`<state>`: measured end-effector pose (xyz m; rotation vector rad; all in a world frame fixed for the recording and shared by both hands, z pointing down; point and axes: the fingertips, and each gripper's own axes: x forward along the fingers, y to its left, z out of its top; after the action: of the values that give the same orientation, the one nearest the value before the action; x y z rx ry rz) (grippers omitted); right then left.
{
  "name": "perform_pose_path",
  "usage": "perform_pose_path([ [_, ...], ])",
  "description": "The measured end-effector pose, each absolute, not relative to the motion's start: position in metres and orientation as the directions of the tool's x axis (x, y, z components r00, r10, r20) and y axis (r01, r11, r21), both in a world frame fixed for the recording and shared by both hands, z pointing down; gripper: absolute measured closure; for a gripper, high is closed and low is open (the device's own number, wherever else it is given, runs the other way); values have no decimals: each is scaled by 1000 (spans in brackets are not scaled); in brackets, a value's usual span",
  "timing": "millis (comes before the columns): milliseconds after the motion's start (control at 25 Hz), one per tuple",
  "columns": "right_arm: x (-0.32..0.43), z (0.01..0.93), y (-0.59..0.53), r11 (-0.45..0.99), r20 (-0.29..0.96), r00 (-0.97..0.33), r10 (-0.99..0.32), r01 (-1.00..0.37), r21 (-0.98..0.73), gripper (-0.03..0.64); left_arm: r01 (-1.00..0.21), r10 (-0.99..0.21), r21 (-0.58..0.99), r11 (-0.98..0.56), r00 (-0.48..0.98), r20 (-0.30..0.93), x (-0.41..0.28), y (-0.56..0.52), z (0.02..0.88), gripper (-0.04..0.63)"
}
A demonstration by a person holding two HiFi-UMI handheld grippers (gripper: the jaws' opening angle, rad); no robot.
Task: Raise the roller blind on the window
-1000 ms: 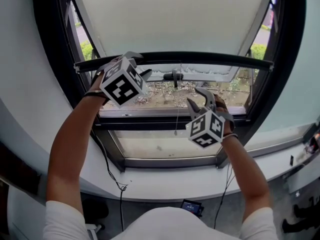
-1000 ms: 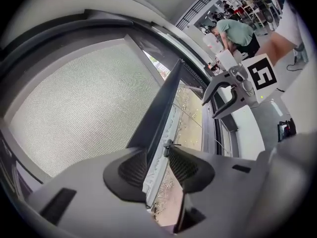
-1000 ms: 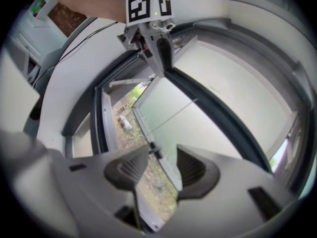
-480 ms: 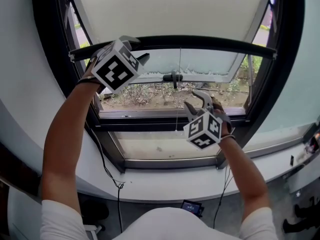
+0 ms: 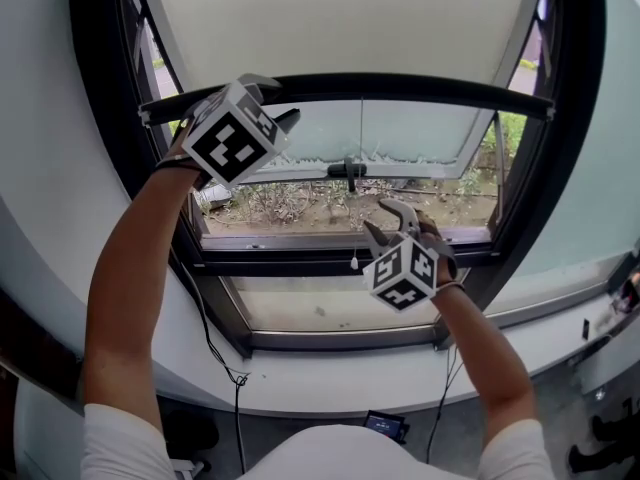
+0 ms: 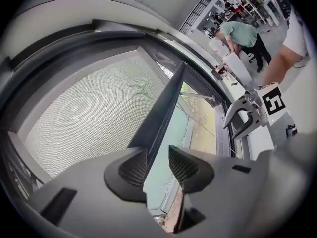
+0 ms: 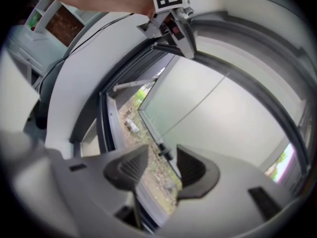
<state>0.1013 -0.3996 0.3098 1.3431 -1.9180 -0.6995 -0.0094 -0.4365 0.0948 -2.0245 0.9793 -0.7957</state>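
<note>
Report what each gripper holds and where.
Nothing clamped. The left gripper straddles the blind's bottom bar near its left end, gap showing; the right gripper is empty.

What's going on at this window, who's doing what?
A person with a tool in each hand is working on the roller blind. The left tool is up at the left end of the blind's dark bottom bar, its jaws apart with the bar lying against one pad, not clamped. The right tool sits lower, open and empty, just right of the thin pull cord. The blind covers only the upper window.
</note>
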Motion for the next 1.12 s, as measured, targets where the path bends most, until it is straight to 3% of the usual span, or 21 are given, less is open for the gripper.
perform_pose_path([
  [1120, 74, 401, -452, 460, 416, -265, -870, -740, 491, 448, -405, -852, -836, -371, 507, 133, -11, -436, 32, 443],
])
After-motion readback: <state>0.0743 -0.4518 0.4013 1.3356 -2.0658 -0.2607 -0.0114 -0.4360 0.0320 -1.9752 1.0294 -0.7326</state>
